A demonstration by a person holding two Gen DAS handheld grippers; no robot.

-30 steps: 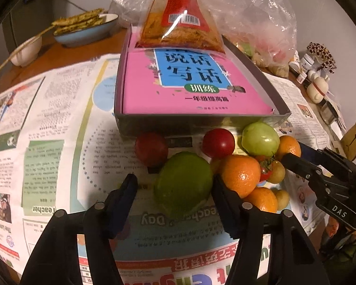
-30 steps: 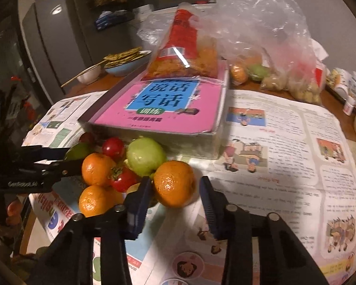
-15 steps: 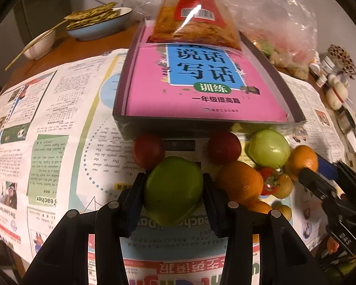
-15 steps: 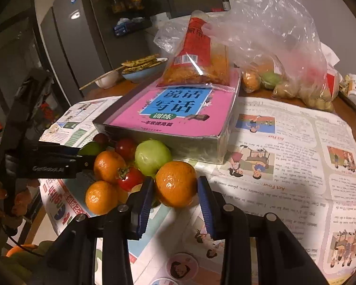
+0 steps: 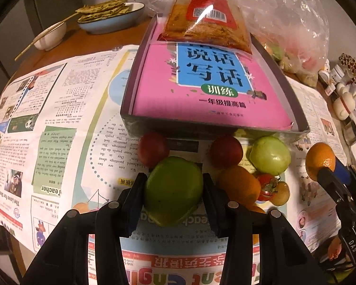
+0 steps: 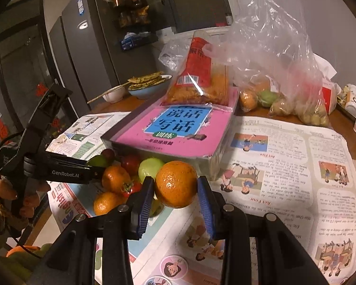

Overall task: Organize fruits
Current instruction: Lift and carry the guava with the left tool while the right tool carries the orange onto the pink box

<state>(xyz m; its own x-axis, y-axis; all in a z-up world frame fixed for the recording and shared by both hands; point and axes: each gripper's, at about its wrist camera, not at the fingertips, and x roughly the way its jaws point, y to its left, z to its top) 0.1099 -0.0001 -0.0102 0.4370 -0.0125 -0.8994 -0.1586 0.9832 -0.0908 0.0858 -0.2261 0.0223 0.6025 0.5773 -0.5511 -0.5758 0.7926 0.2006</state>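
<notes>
Green fruit [image 5: 173,190]: large, clamped on both sides between the fingers of the left gripper [image 5: 174,197], whose jaws have just closed in on it; sits at the near edge of the fruit cluster, over the newspaper [image 5: 59,123].

Orange [image 6: 175,184]: gripped between the blue-padded fingers of the right gripper [image 6: 175,194], jaws narrow and pressing its sides; appears raised just clear of the newspaper, to the right of the cluster.

Remaining cluster, on the newspaper against the front wall of the grey tray [image 5: 301,118]: two red tomatoes [image 5: 226,150], a pale green fruit [image 5: 270,155], another orange [image 5: 239,186], a small stemmed tomato [image 5: 267,186].

Tray contents: pink book [image 5: 201,95], with a red snack packet [image 5: 208,11] on its far end.

Beyond, on the table [image 5: 83,40]: clear plastic bags [image 6: 284,71] of produce, blue bowl of flatbreads [image 5: 111,15].
</notes>
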